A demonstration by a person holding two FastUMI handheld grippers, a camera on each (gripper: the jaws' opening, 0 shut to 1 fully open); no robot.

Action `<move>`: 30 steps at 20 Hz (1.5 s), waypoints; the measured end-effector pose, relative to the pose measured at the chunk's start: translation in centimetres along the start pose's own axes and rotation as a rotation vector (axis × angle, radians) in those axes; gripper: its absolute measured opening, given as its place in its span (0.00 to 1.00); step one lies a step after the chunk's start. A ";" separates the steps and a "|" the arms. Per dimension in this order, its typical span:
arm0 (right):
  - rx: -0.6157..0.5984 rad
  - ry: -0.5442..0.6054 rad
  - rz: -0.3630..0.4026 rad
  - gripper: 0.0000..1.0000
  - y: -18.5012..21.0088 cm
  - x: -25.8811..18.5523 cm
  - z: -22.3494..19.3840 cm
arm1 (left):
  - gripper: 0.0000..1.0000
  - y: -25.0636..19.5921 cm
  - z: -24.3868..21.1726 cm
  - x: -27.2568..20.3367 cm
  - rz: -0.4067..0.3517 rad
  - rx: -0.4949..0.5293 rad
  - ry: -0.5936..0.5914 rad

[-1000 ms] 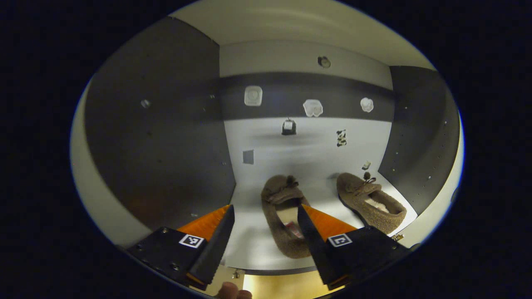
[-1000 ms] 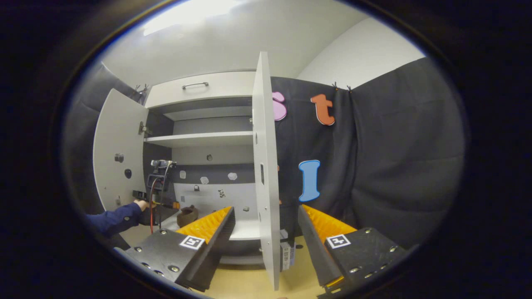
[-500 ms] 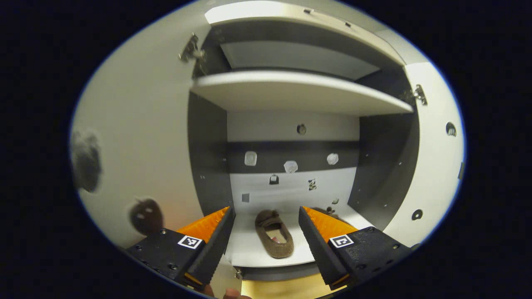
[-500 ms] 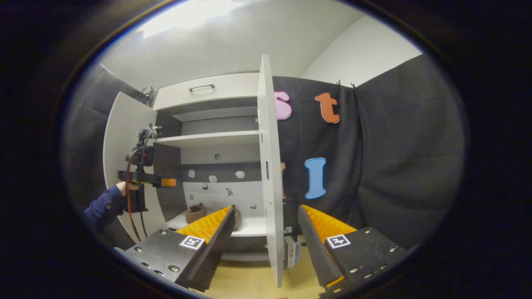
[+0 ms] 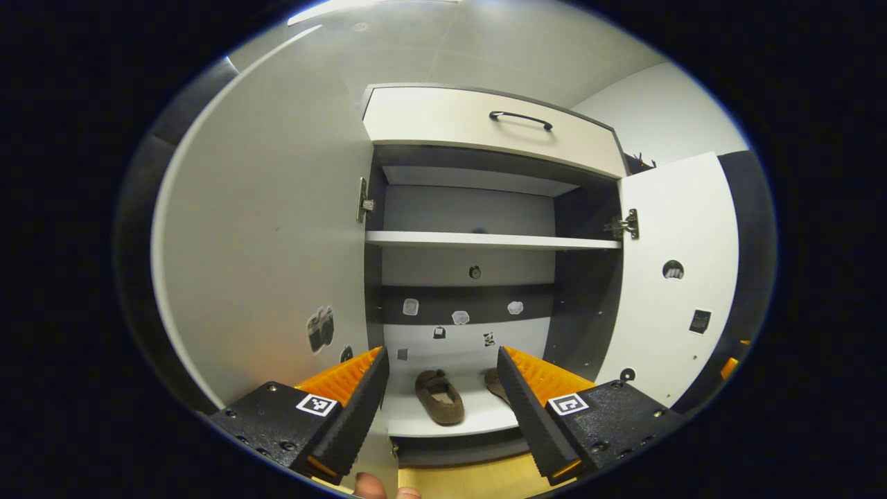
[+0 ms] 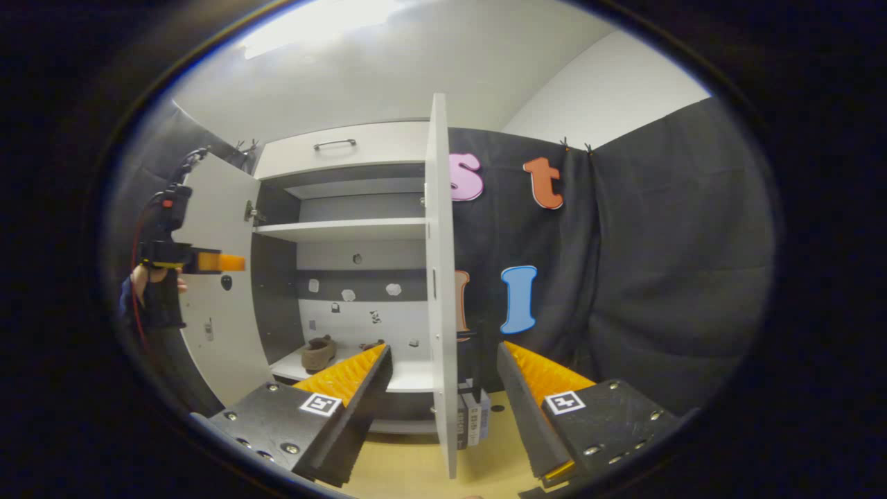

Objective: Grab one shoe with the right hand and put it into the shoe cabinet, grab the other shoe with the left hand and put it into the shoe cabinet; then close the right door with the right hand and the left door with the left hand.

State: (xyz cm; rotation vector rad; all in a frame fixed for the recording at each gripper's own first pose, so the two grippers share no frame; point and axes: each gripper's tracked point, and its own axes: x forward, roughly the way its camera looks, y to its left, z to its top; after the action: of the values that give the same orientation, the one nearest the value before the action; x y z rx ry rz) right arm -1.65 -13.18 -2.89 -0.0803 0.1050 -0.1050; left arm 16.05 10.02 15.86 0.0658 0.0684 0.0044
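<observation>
Two brown shoes lay on the bottom shelf (image 5: 416,421) of the shoe cabinet (image 5: 485,132), side by side and a little apart: the left shoe (image 5: 439,397) in plain sight in the left gripper view, the right shoe (image 5: 494,384) half hidden there behind a finger of the left gripper (image 5: 439,405). In the right gripper view the left shoe (image 6: 319,352) sat near the front of that shelf (image 6: 409,380), and the other (image 6: 372,344) farther in.

The left gripper hung in front of the cabinet with its jaws wide apart, holding nothing and touching nothing. In the right gripper view it (image 6: 229,263) appeared off to the side, held by a hand (image 6: 142,281), level with the left door (image 6: 215,291).

The right gripper (image 6: 443,409) was likewise spread wide and empty. The front edge of the right door (image 6: 439,277) stood edge-on between its fingers; whether either finger touched it I could not tell.

Both doors stood open, the left door (image 5: 270,242) and the right door (image 5: 675,277) swung outward. A middle shelf (image 5: 492,240) crossed the cabinet, with a drawer handle (image 5: 521,119) above. Small stickers (image 5: 460,317) dotted the back panel. The floor (image 6: 409,471) below was pale wood.
</observation>
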 end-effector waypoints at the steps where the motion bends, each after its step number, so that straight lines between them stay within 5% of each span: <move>1: -0.001 -0.003 -0.014 0.92 -0.7 0.3 0.1 | 0.96 -0.1 -0.4 -1.0 -0.004 0.004 0.004; 11: -0.051 -0.093 -0.154 0.96 -6.7 4.9 2.7 | 0.95 -0.3 -4.2 -7.4 -0.041 0.020 0.075; 21: -0.098 -0.102 -0.176 0.93 -7.0 9.8 2.4 | 0.94 3.9 -3.9 -12.2 0.070 -0.034 0.051; 30: -0.007 -0.061 -0.146 0.94 -6.0 10.5 1.2 | 0.95 10.6 -3.9 -16.8 0.248 -0.060 0.032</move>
State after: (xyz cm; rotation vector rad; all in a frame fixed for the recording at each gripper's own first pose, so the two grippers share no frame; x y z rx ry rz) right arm 8.31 -20.21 -2.25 -0.0976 0.0389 -0.2476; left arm -1.05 20.69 13.80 0.0136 0.0917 0.2549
